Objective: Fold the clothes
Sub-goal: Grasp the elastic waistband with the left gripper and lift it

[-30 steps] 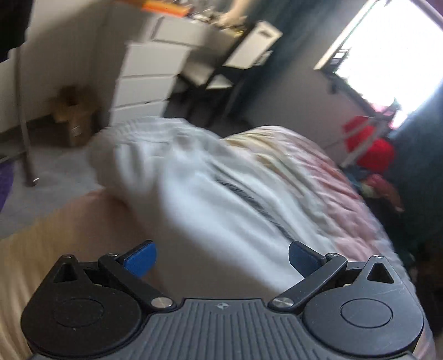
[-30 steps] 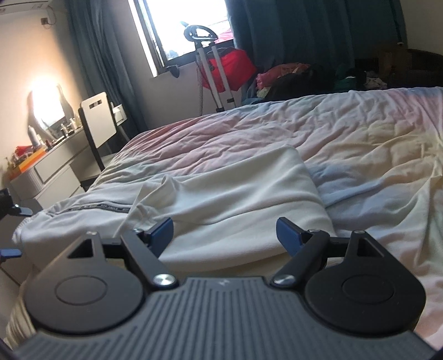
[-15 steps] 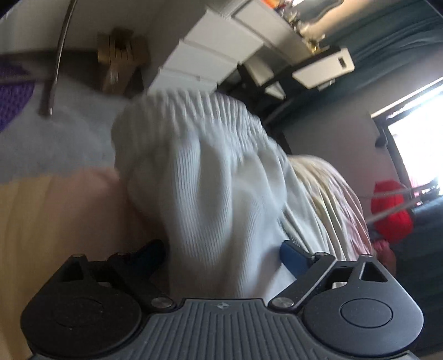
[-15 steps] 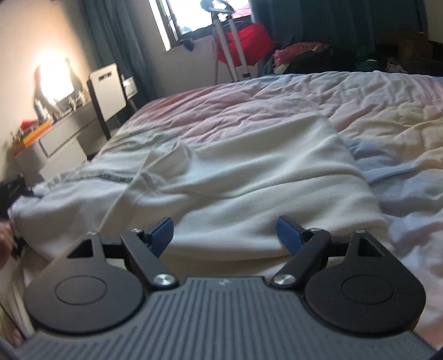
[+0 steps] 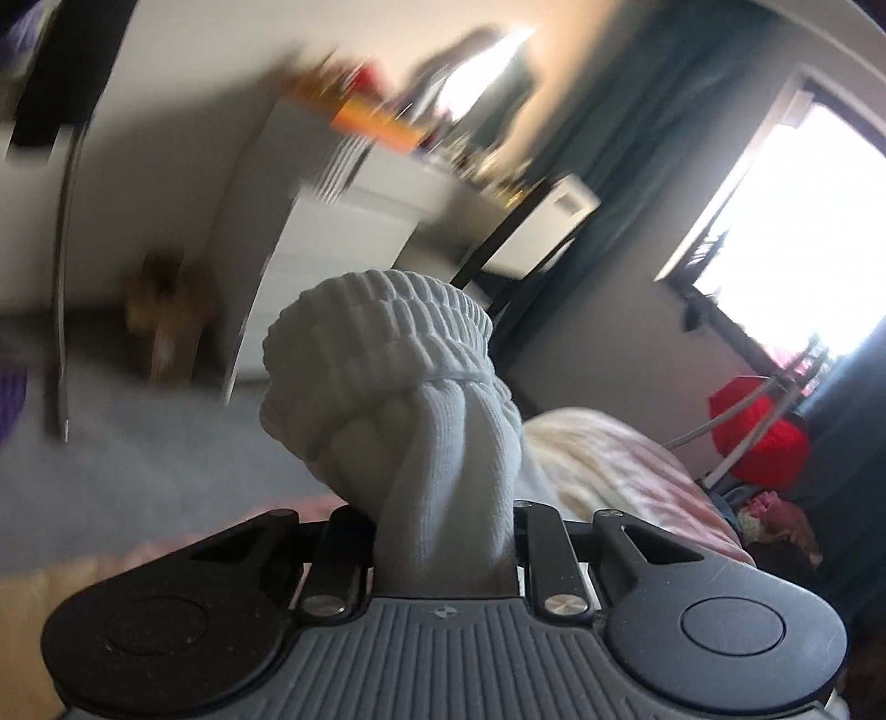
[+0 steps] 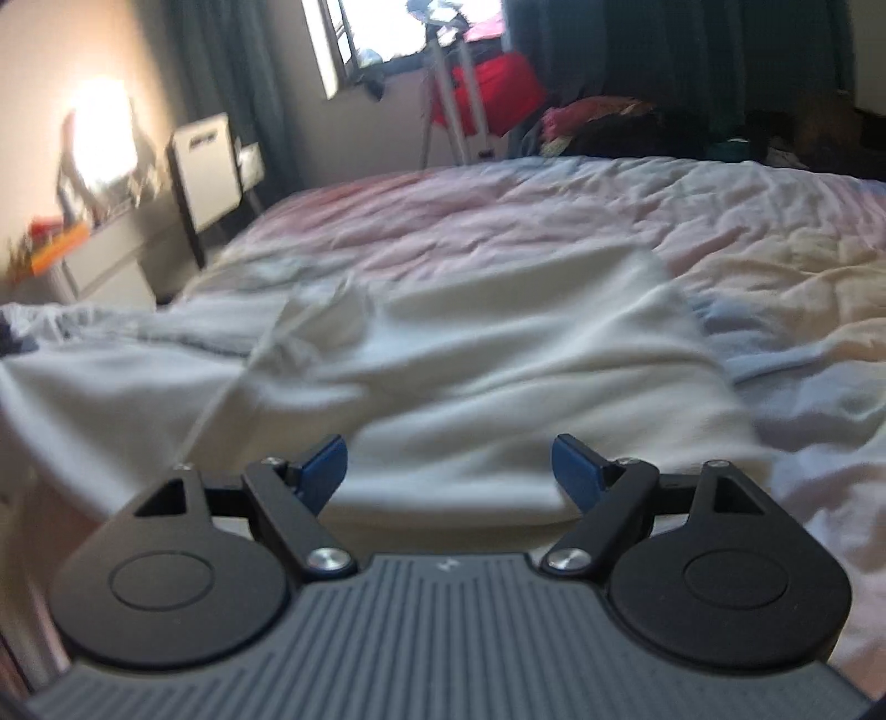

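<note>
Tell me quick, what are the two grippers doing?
Left gripper: closing, white ribbed cuff between its fingers.
Right gripper: open, holding nothing.

Daylight glares white through the window (image 5: 803, 232), the room behind smeared by motion blur, edges bowed by fisheye.

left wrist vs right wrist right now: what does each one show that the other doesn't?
Left wrist only: the left gripper, jaws closing on the bunched ribbed cuff of the white garment, lifted clear of the bed.

Right wrist only: the right gripper, open, with the garment's flat folded body spread on the quilt.

Both: the white garment, white dresser, chair, window, red bag.
</note>
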